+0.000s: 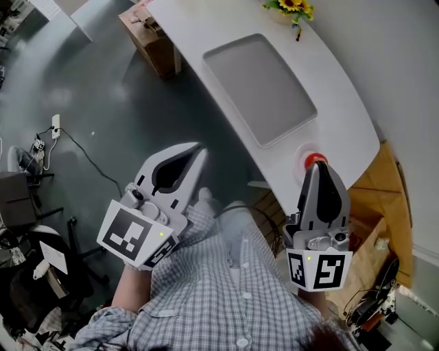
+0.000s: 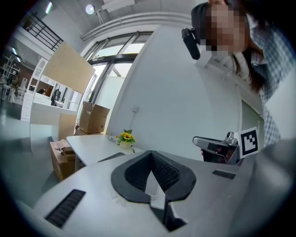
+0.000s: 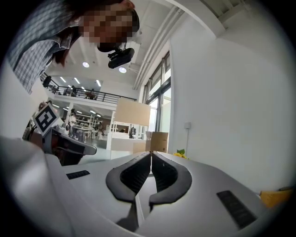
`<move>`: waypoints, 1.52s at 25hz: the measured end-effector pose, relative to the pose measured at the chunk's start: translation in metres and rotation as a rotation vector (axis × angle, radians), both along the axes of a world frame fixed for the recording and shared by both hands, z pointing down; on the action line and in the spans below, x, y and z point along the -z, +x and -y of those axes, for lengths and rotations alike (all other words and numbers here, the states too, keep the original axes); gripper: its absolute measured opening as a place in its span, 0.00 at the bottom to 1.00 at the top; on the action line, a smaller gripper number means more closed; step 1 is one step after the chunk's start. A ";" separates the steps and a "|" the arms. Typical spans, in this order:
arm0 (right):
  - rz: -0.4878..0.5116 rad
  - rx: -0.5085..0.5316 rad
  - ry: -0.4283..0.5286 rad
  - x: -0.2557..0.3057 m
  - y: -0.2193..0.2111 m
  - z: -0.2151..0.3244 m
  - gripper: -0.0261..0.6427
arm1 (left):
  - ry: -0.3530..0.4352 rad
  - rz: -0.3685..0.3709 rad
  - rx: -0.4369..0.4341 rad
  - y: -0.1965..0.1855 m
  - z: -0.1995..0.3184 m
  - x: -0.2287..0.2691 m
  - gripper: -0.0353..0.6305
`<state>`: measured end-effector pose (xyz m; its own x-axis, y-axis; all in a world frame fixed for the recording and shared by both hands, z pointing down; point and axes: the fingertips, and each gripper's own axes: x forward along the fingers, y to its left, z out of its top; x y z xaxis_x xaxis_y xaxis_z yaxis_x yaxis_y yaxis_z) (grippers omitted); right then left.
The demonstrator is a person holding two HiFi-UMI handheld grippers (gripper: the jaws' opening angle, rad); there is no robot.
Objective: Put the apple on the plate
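Your head view is bright, even and sharp. Soft daylight lies on the white table, and shadows stay faint. Both gripper views bow strongly at the rim and end in a black ring. In the left gripper view the windows at 11 o'clock blow out, and the left gripper goes soft toward 6 o'clock. In the right gripper view the ceiling lamps at 10 o'clock flare, and the right gripper blurs at 6 o'clock.

The white table has a curved outline and carries three items. A grey rectangular tray lies flat at the middle of the surface. A pot of sunflowers stands at the far end, and a red apple rests near the near end, close to the edge.
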<state>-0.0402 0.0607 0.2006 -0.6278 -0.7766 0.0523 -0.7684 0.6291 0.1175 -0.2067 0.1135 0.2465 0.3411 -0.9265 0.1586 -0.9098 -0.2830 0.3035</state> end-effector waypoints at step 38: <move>-0.023 -0.529 -0.260 -0.086 0.229 0.087 0.07 | -0.277 0.028 -0.536 0.219 0.167 -0.060 0.07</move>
<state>0.1886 -0.0267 0.2867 -0.1556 -0.9436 0.2922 -0.9846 0.1718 0.0307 0.0120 -0.0531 0.3064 0.7412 -0.5497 0.3852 -0.6711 -0.6178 0.4098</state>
